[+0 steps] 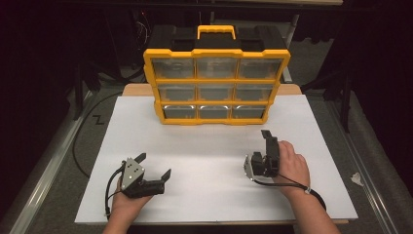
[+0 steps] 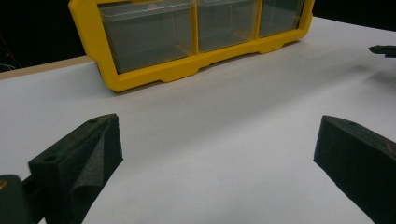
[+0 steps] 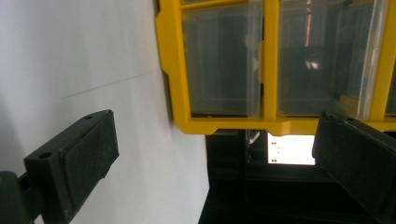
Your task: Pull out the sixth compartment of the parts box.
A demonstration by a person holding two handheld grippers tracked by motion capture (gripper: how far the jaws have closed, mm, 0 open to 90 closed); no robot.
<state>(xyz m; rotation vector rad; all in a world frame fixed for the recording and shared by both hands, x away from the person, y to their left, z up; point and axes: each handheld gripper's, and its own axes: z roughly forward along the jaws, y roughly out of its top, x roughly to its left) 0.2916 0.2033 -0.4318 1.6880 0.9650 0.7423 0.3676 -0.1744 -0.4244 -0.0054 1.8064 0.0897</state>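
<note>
Approach step: right gripper (image 1: pixel 267 144), jaws apart like the left gripper (image 1: pixel 155 165), must next reach the drawer cabinet (image 1: pixel 216 87).

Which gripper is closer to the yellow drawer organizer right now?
Right. The right gripper sits on its side, with open jaws, just short of the yellow drawer organizer's bottom right drawer. The left gripper, also open, rests farther back toward the white board's near-left corner.

My left gripper (image 1: pixel 155 165) at 7 o'clock, black body, grey three-cornered top plate with screws, black cable looped beneath, my right gripper (image 1: pixel 267 138) at 5 o'clock, black wedge-shaped padded jaws with screw holes, thin black wrist cable, bare forearms
</note>
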